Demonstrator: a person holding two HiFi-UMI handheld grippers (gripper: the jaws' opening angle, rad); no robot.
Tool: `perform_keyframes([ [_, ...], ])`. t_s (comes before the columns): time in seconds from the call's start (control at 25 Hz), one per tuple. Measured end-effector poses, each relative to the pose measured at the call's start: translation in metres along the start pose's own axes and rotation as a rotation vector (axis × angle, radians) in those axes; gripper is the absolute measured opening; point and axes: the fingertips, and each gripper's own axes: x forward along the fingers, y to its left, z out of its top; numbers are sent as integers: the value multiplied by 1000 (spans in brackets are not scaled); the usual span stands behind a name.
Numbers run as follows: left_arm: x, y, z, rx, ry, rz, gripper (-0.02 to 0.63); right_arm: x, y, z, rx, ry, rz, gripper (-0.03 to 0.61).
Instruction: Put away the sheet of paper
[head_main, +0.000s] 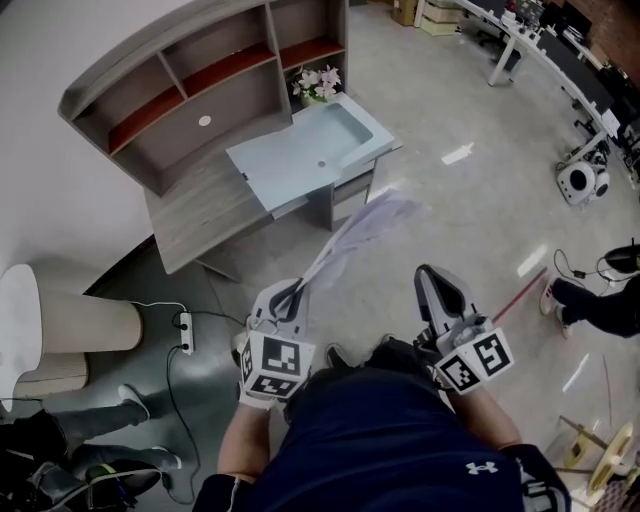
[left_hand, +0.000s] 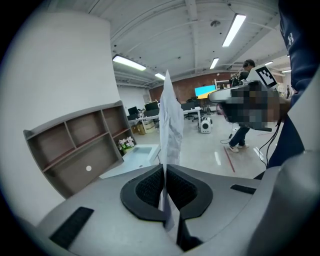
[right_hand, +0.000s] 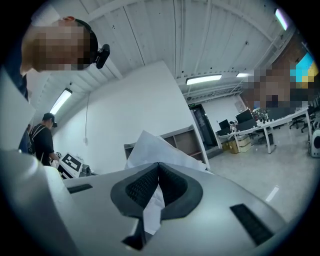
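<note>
The white sheet of paper (head_main: 370, 220) hangs in the air above the floor, slanting up and to the right from my left gripper (head_main: 293, 292). In the left gripper view the sheet (left_hand: 170, 125) stands edge-on, pinched between the shut jaws of that gripper (left_hand: 164, 167). My right gripper (head_main: 425, 272) is level, a little to the right of the left one. In the right gripper view its jaws (right_hand: 158, 165) are shut with white paper (right_hand: 150, 150) caught between the pads and rising behind them. In the head view no paper shows at the right gripper's tip.
A grey desk with a shelved hutch (head_main: 200, 120) stands ahead on the left, carrying a pale blue tray-like piece (head_main: 300, 160) and a pot of flowers (head_main: 318, 82). A power strip (head_main: 185, 332) lies on the floor. Another person's legs (head_main: 600, 300) are at the right.
</note>
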Motion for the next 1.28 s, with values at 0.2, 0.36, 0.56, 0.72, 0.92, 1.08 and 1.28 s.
perform_keyframes([
  [0.2, 2, 19, -14, -22, -2, -15, 15, 6, 5, -12, 3, 39, -45, 12],
  [0.36, 6, 27, -24, -44, 11, -21, 15, 9, 3, -17, -1, 67, -70, 12],
  [0.56, 19, 43, -24, -33, 23, -18, 15, 34, -10, -23, 3, 71, -63, 12],
  [0.72, 29, 49, -15, -28, 37, 17, 15, 51, -24, -15, 5, 42, -29, 12],
  [0.92, 58, 52, 1, -32, 65, 16, 15, 72, -58, -8, 21, 46, -14, 12],
  [1.08, 87, 62, 15, -34, 89, 27, 15, 96, -89, -3, 33, 49, 6, 12],
  [1.28, 118, 67, 32, -35, 121, 43, 15, 121, -126, -1, 66, 56, 36, 12],
])
